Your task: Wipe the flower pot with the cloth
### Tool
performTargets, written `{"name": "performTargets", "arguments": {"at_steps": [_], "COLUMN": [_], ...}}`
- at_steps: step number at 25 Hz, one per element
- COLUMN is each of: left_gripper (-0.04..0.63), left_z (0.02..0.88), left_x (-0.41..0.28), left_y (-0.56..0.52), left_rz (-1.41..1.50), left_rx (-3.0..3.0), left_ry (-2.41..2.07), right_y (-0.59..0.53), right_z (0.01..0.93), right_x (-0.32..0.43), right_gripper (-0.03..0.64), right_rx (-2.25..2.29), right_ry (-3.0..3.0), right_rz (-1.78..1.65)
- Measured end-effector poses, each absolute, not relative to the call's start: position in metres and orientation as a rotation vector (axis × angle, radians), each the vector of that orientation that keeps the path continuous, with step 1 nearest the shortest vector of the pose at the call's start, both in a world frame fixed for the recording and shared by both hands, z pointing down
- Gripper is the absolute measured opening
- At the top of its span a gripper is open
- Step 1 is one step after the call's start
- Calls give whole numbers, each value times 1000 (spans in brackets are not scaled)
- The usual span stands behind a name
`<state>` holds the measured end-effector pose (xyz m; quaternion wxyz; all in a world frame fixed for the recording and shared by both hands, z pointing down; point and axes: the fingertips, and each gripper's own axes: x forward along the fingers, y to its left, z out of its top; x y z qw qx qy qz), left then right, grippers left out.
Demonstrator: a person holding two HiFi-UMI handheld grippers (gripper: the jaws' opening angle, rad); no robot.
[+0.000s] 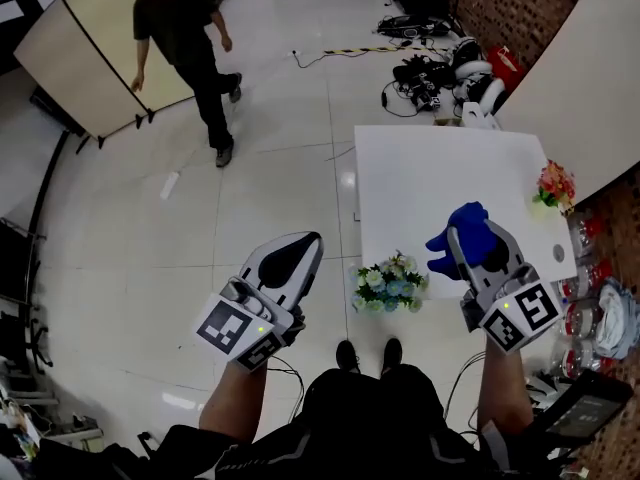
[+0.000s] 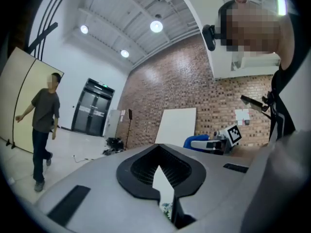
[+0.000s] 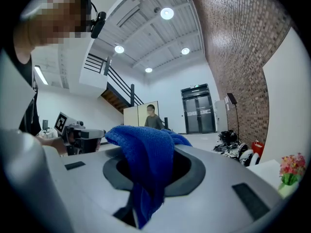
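Cloth (image 1: 463,236), blue, is clamped in your right tool (image 1: 474,238); your left tool (image 1: 306,242) is closed, empty; flowers (image 1: 389,285) stand at the near edge of the white bench (image 1: 430,168).

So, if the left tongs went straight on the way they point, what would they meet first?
Nothing close: the left tongs point level over the floor, beside the table. Far along that line a white board leans on the brick wall, though depth is unclear.
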<state>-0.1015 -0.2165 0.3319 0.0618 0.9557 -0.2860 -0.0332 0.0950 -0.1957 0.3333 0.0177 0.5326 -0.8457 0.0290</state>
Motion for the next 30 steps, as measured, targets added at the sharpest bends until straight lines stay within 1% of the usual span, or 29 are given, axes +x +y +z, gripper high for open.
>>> {"name": "performTargets", "arguments": {"at_steps": [5,8,13,17,24,30], "left_gripper": [5,5,5,4,5,5], "left_z": [337,337,320,316,318,314], "left_x": [-89,-76,-61,-49,-54,-92], "left_y": [-191,-154,-89,-23,69,142], "left_rz": [-47,7,-73,-22,55,22], "left_rx": [2899,2889,2875,2895,2838,2831], "left_ry": [-867,-898,-971,-1056,-1180,-1154], "right_y": [-158,-120,-59,1,84,155], "right_z": [330,328,325,327,326,304], "right_x": [101,115,129,132,128,92], "right_gripper": [95,95,95,95,95,95], "right_rx": [1666,1642,1546,1444,1371,1445], "right_ry": [-2630,-2647,-2706,-2751,-2790,-2777], "right_rz": [92,76,52,36,73,-2]}}
